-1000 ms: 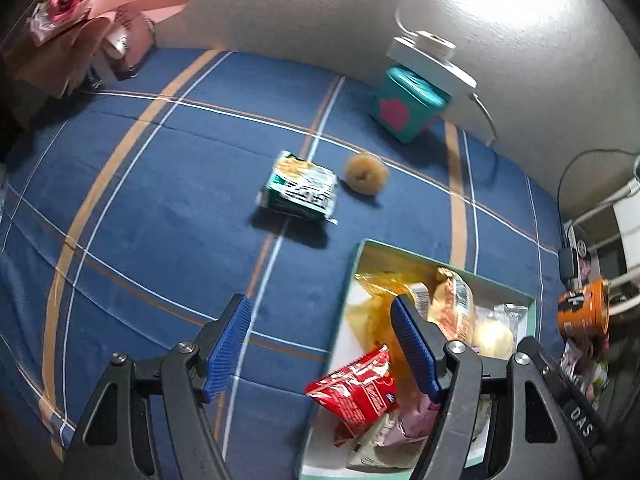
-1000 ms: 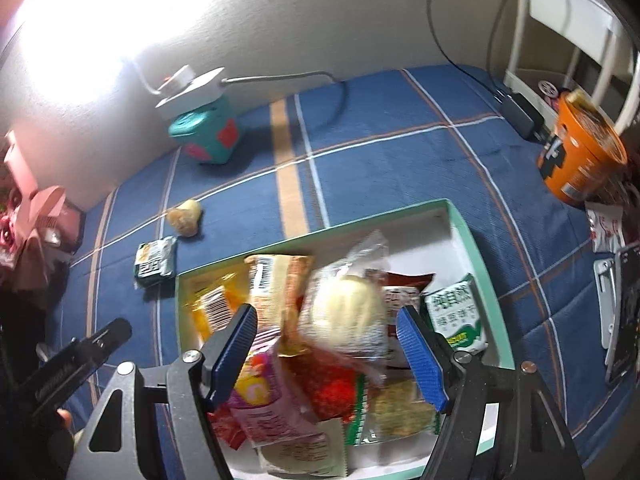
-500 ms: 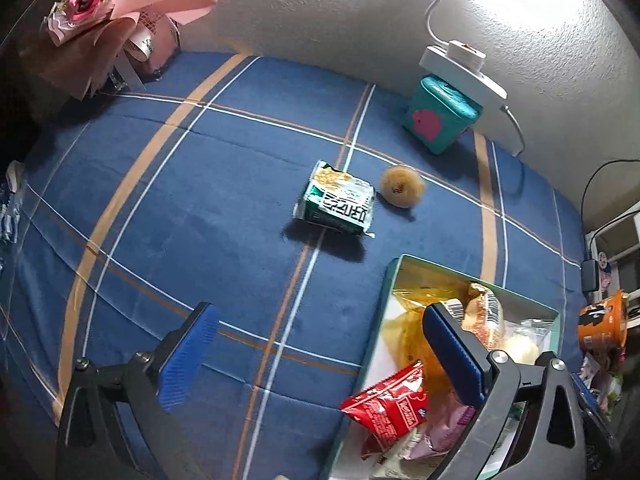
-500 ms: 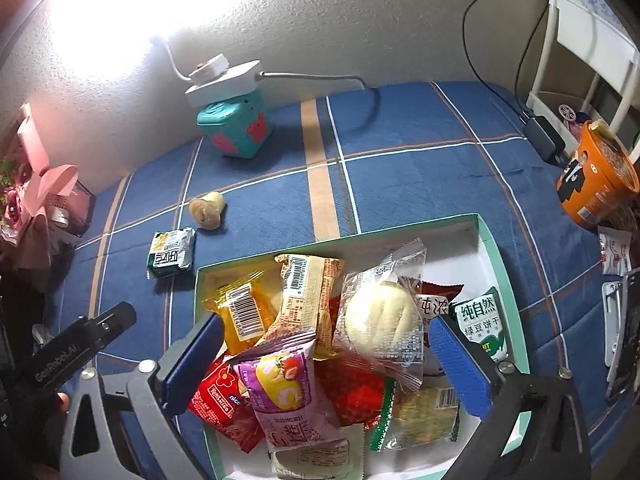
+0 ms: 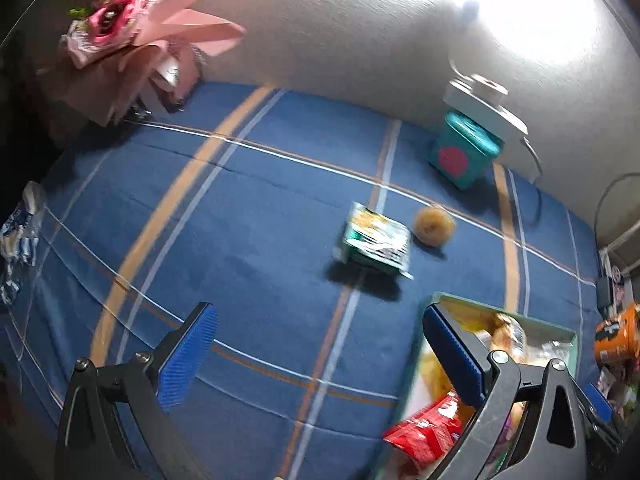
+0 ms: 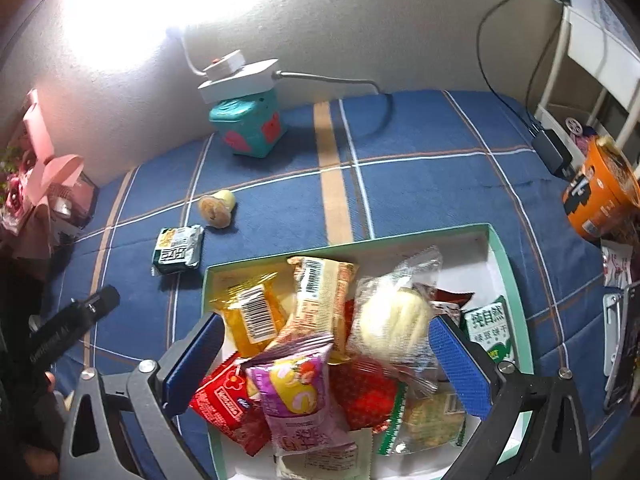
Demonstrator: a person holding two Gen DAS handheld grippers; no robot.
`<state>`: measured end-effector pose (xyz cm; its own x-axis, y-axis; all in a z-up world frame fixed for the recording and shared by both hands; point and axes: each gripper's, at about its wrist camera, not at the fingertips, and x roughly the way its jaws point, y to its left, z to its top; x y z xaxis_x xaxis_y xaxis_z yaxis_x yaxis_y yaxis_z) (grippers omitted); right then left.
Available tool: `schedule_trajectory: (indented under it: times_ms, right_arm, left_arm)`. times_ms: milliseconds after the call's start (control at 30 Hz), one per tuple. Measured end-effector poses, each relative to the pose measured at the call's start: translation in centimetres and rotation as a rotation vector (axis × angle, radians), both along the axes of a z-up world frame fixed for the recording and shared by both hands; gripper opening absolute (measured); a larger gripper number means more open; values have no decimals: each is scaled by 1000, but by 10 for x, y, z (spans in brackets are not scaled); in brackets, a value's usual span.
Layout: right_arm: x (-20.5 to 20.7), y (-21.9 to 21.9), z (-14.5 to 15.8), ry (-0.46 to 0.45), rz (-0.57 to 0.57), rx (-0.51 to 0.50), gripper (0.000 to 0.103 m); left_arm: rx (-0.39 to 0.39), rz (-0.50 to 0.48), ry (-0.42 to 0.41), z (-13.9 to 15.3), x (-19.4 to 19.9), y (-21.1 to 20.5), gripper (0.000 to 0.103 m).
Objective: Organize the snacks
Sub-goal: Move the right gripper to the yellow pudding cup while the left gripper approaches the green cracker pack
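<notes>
A green-rimmed white box on the blue plaid cloth holds several snack packets, among them a purple packet, a red packet and a wrapped white bun. A green snack packet and a round yellow pastry lie loose on the cloth left of the box; they also show in the right wrist view, the packet and the pastry. My left gripper is open and empty above the cloth, near the box's left edge. My right gripper is open and empty above the box.
A teal cube with a white power strip on it stands by the wall. A pink bouquet lies at the far left. An orange noodle cup stands at the right edge, near a black adapter and a white rack.
Both grippers have opened wider and pulled back, so the views take in more. The left view has swung left over the cloth. The snacks have not moved.
</notes>
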<state>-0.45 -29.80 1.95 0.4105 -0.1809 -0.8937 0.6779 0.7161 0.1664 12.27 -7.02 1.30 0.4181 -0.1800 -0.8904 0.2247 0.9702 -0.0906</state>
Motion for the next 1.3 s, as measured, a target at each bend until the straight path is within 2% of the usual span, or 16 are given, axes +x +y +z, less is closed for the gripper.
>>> schedule_trajectory:
  times_ms: [167, 333, 533, 800, 900, 1033, 1300]
  right_arm:
    - [19, 18, -2, 1, 53, -2, 103]
    - [42, 43, -5, 9, 131, -9, 103]
    - [58, 60, -11, 2, 158, 11, 103]
    - [78, 57, -9, -46, 155, 27, 103]
    - [85, 48, -6, -66, 150, 6, 103]
    - [96, 27, -11, -52, 106, -8, 103]
    - [114, -11, -28, -60, 30, 66, 103]
  left_arm:
    - [10, 86, 16, -7, 21, 35, 102]
    - [57, 170, 7, -13, 36, 67, 102]
    - [66, 213, 17, -21, 47, 83, 102]
    - [42, 122, 19, -22, 57, 47, 102]
    - [40, 43, 4, -22, 63, 28, 102]
    - [9, 28, 7, -28, 74, 16, 102]
    - [-36, -87, 27, -53, 80, -24, 102]
